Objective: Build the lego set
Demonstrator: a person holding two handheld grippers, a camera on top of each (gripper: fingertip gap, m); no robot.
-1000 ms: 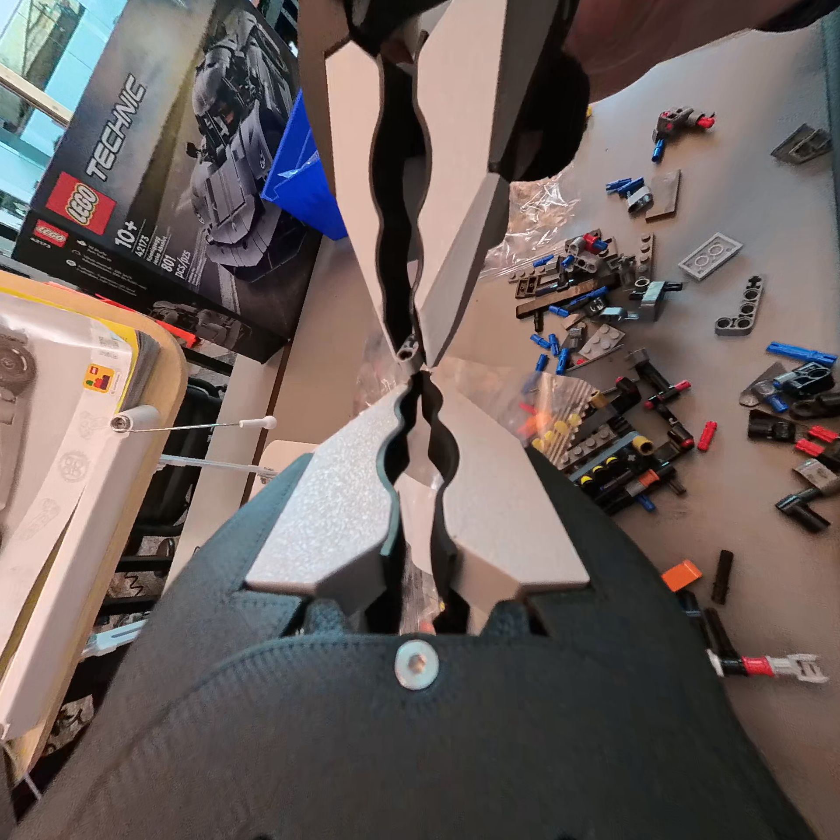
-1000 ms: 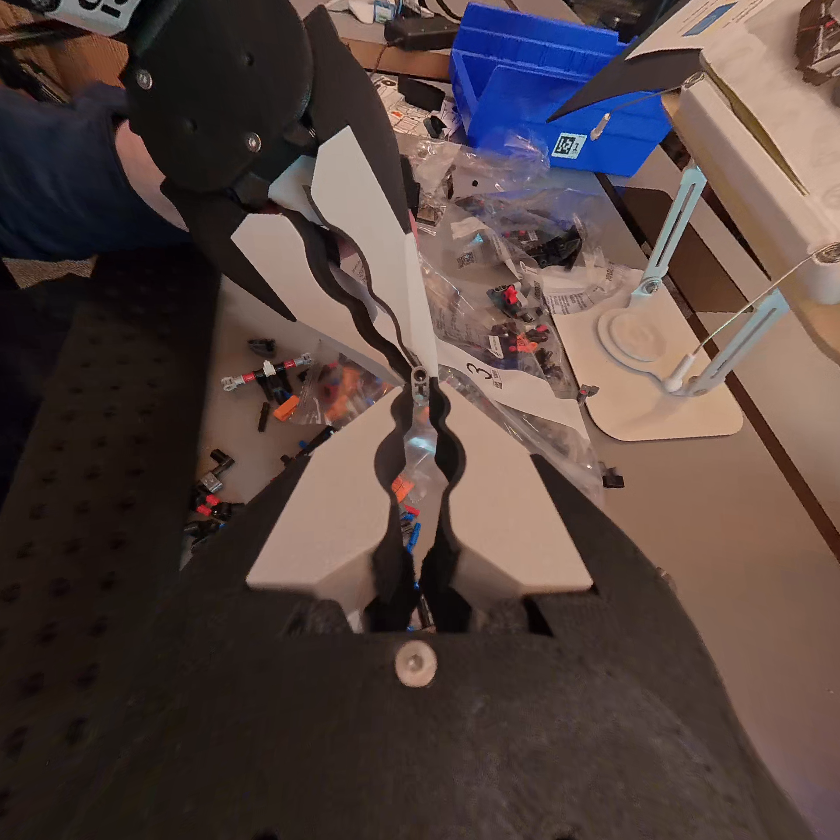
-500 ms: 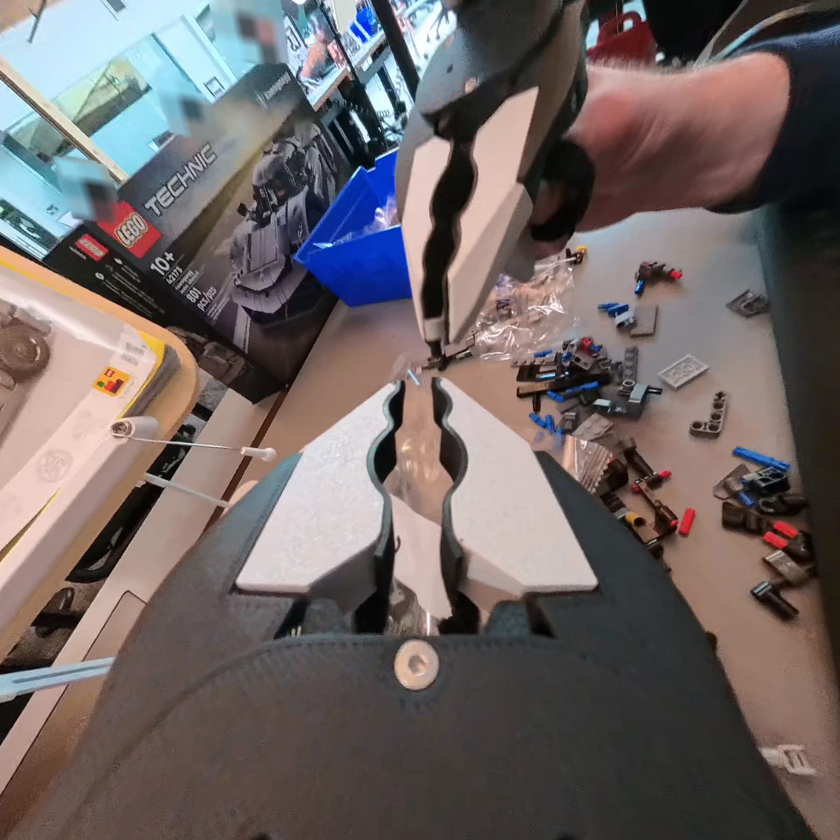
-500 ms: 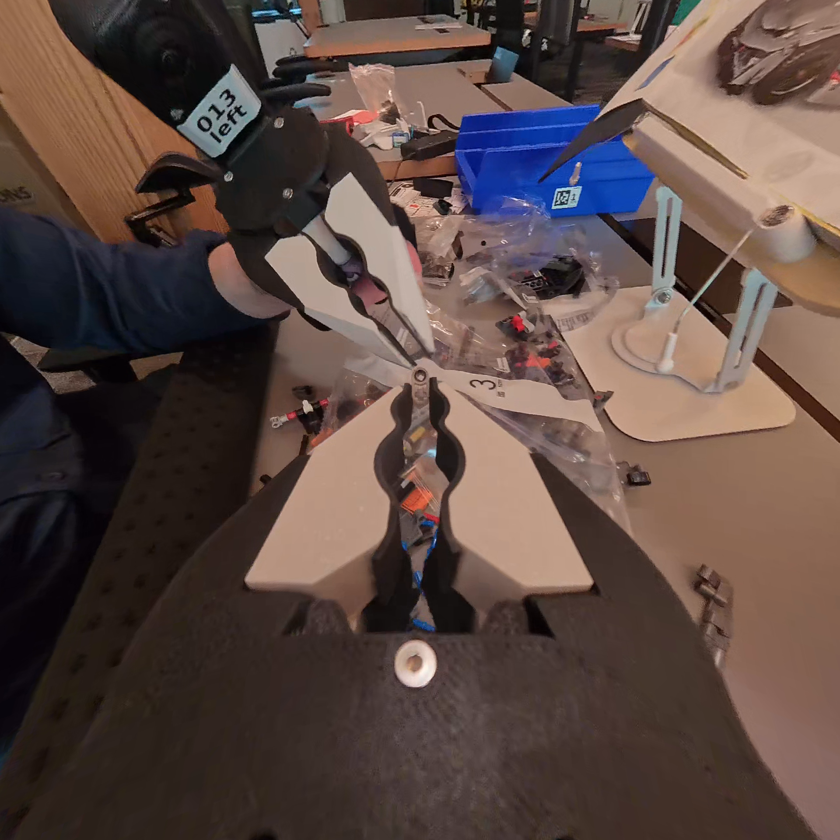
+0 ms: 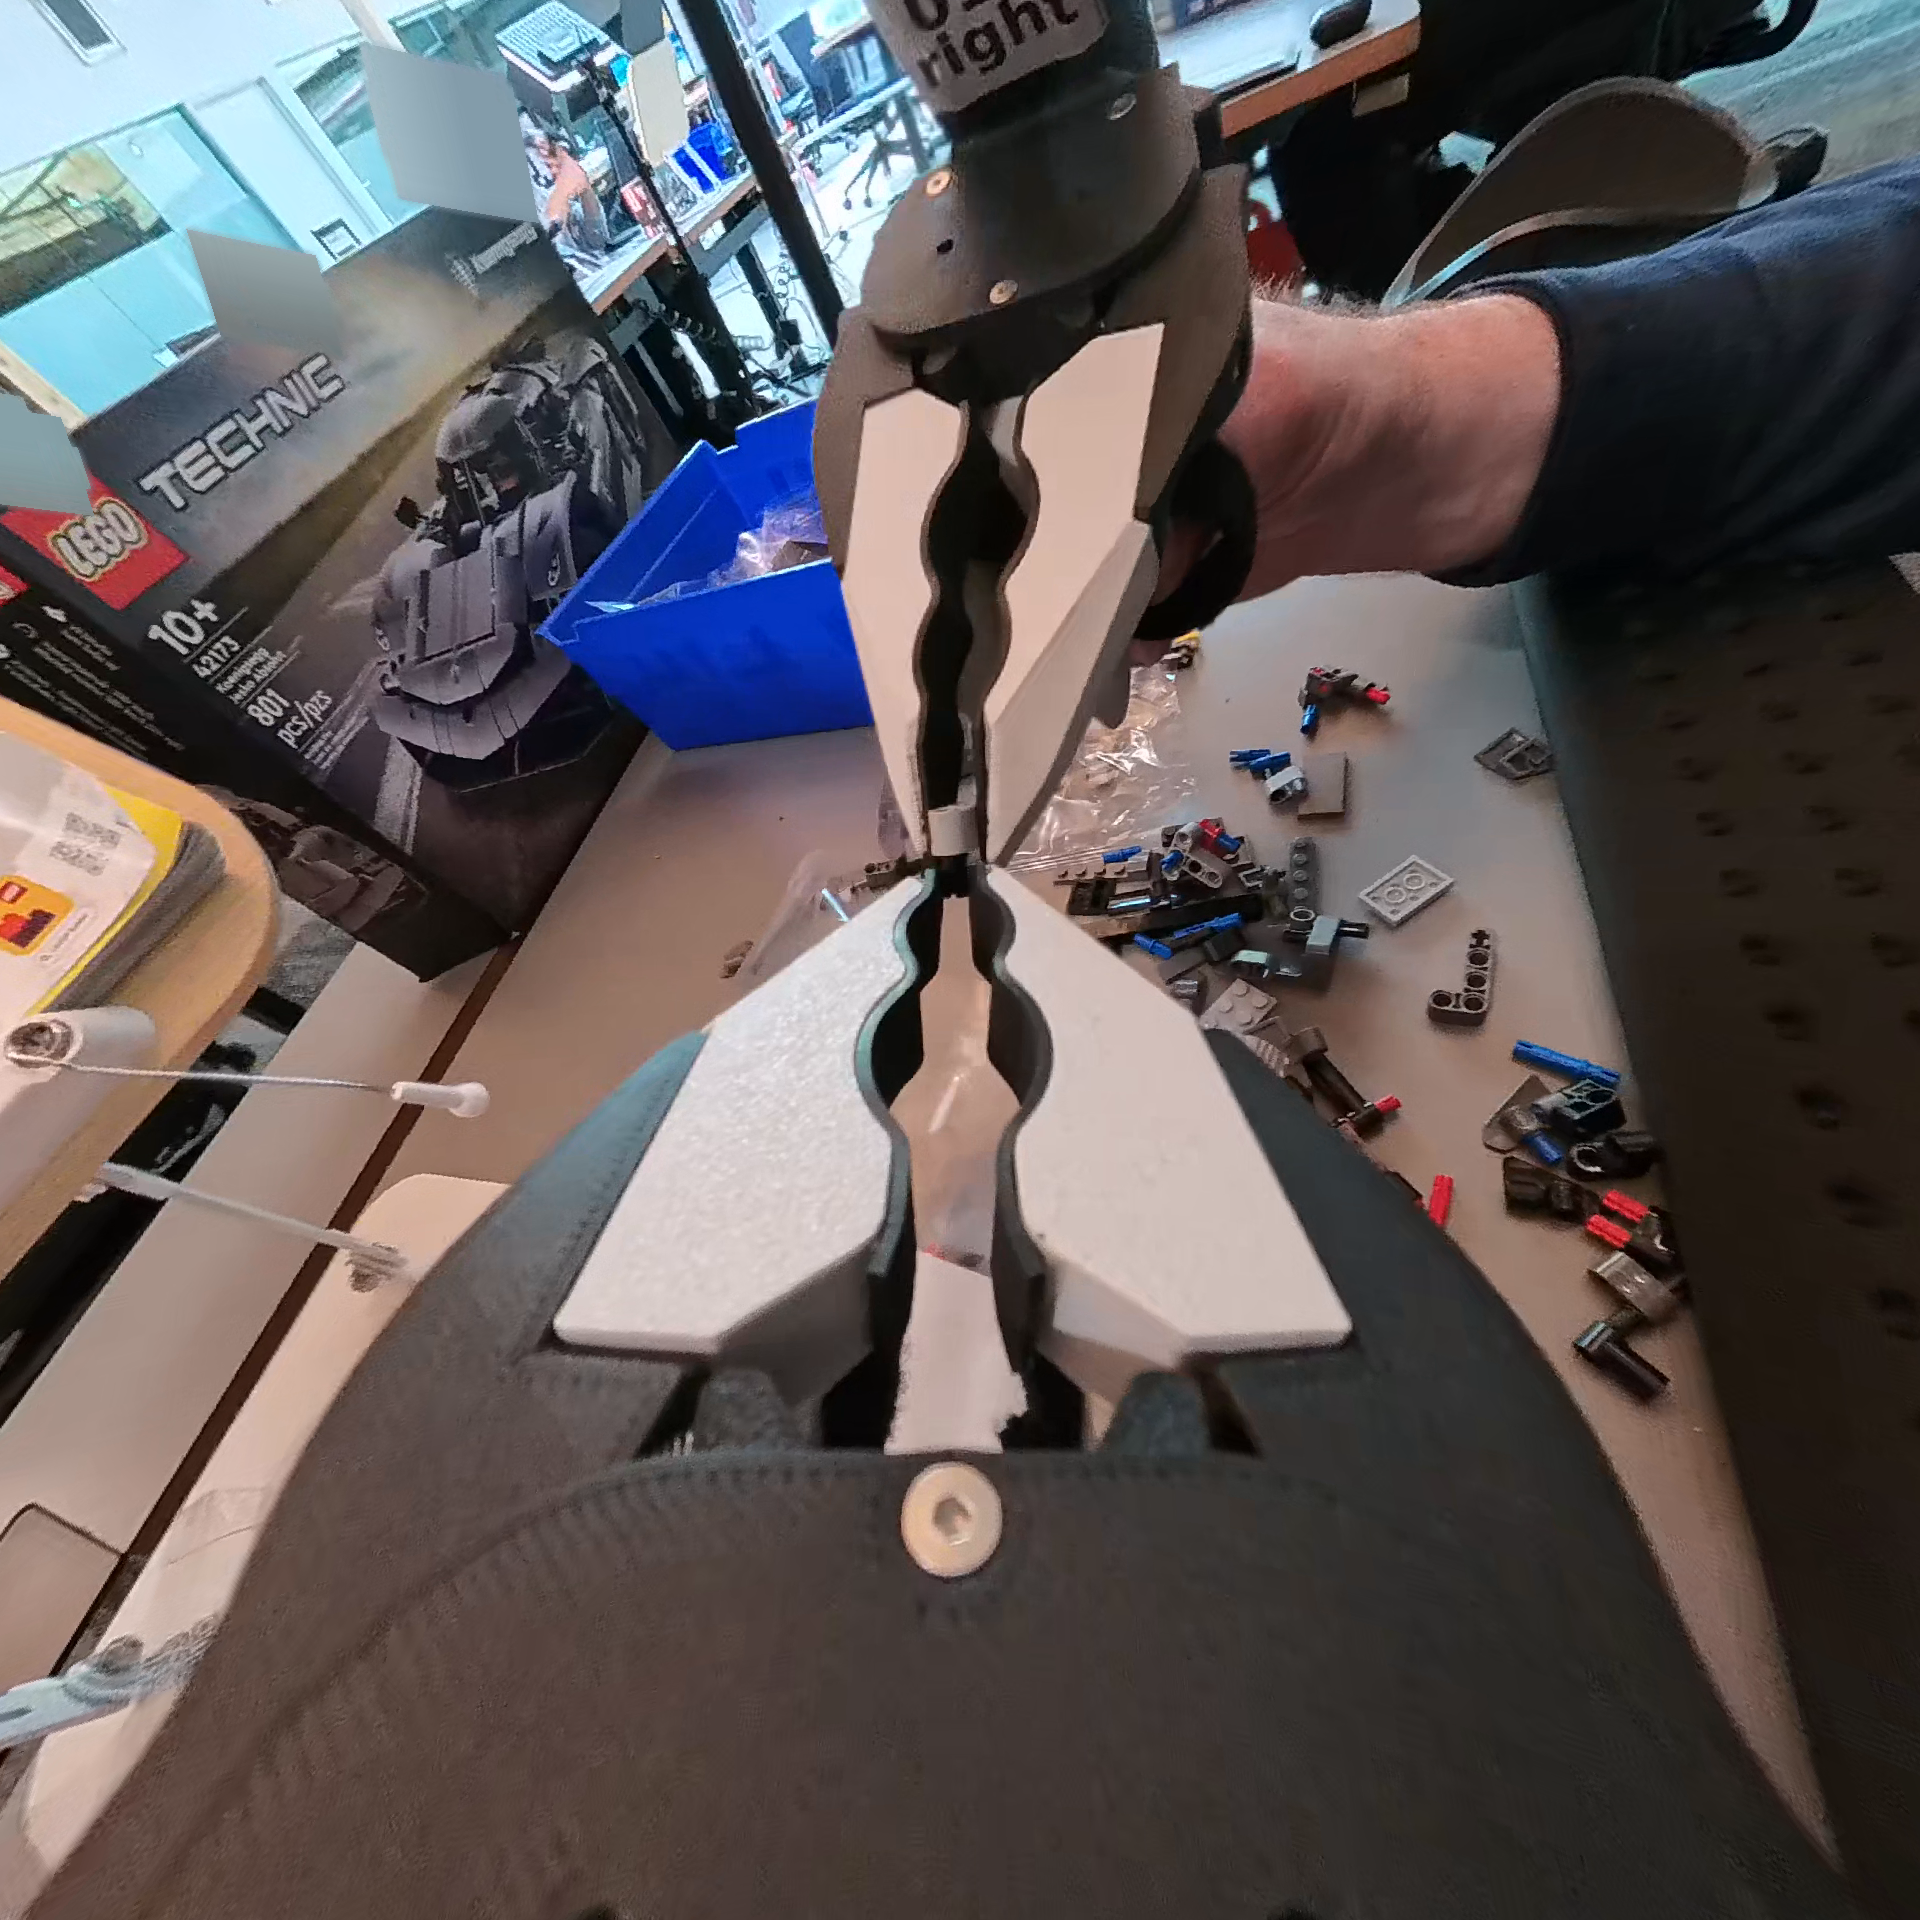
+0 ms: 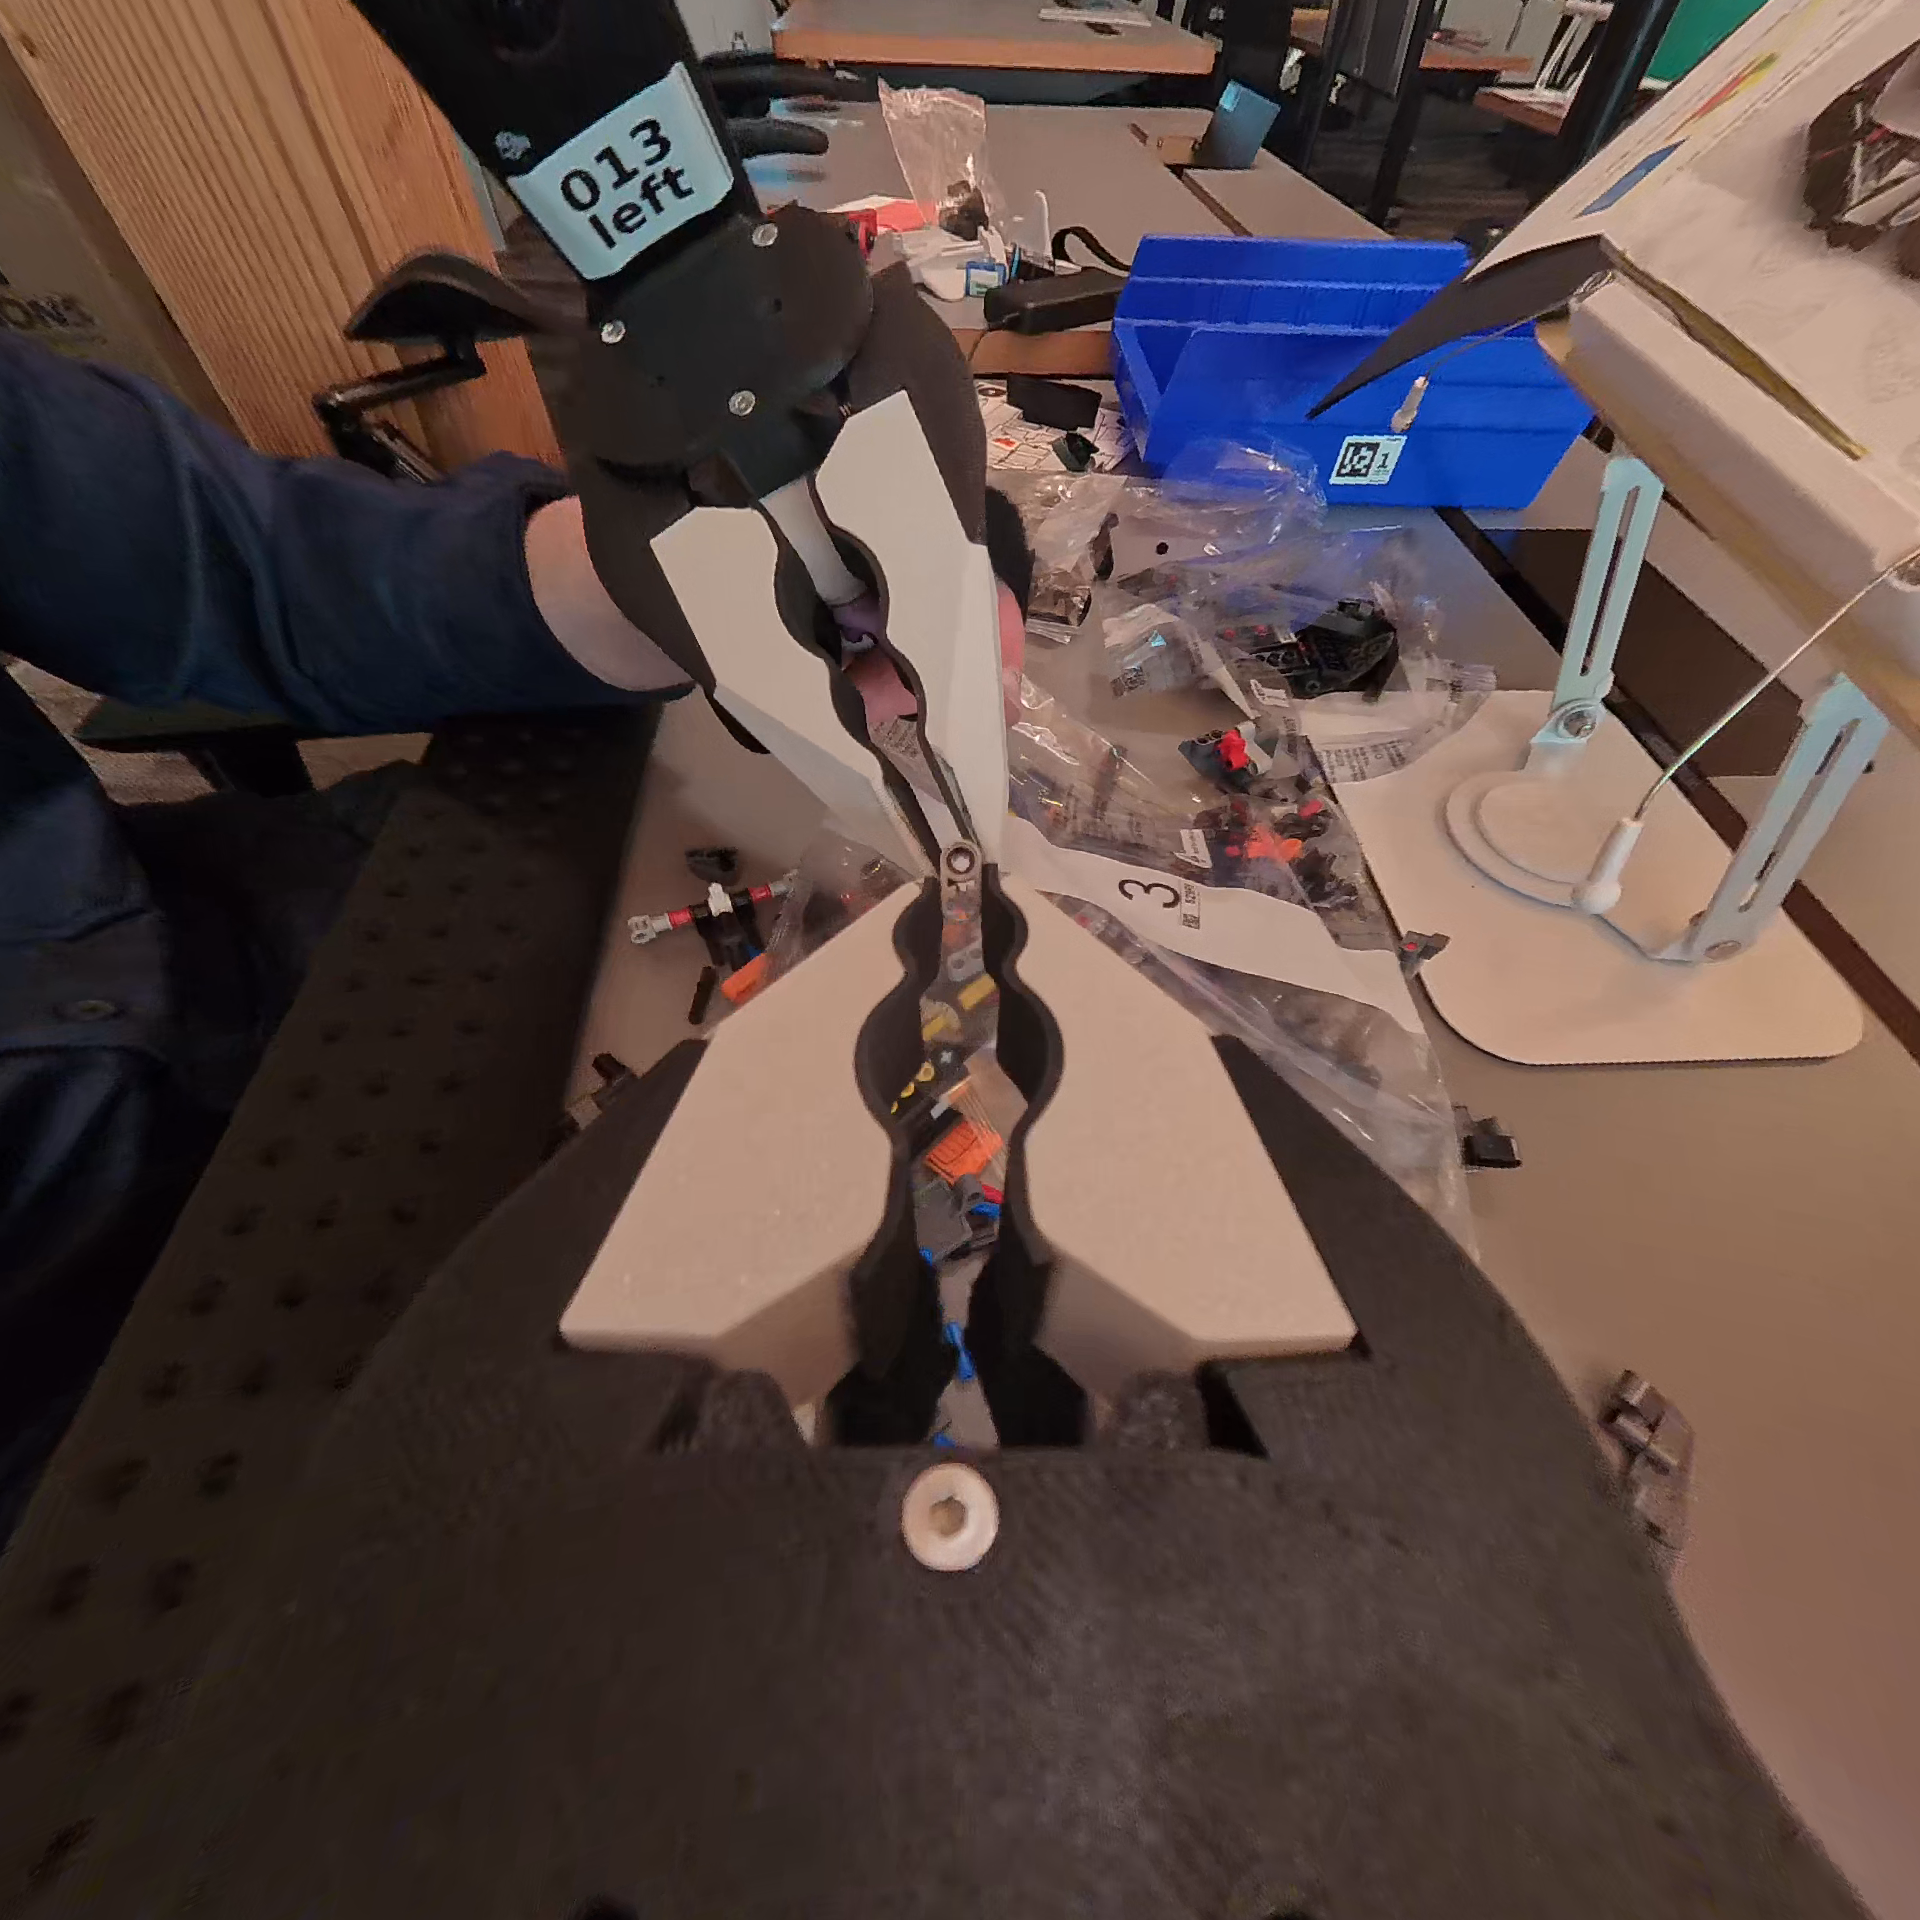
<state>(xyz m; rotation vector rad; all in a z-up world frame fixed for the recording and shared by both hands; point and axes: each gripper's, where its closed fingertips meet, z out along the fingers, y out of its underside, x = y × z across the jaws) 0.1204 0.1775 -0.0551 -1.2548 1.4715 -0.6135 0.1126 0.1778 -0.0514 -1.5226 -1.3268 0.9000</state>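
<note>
My right gripper [image 6: 961, 888] is shut on a small light grey connector with a round hole [image 6: 960, 862], held in the air above the table. It reaches in from the top of the left wrist view [image 5: 951, 831], where the grey connector [image 5: 951, 828] shows at its tips. My left gripper [image 5: 948, 885] meets it tip to tip and is shut on a thin black piece [image 6: 935, 774] that joins the connector. The left gripper [image 6: 951, 831] comes in from the upper left in the right wrist view.
Loose Lego parts [image 5: 1299, 914] lie on the grey table [image 5: 675, 935]. Clear bags of parts [image 6: 1195, 831] sit under the grippers. A blue bin [image 5: 727, 644], the set's box [image 5: 312, 623], an instruction stand [image 6: 1662, 883] and a black perforated mat [image 5: 1766, 935] surround them. My two grippers' fingertips are within a few centimetres of each other.
Half a second ago my left gripper was slightly open and a little apart from the right one. Now it has shut and the two meet tip to tip, higher above the table.
</note>
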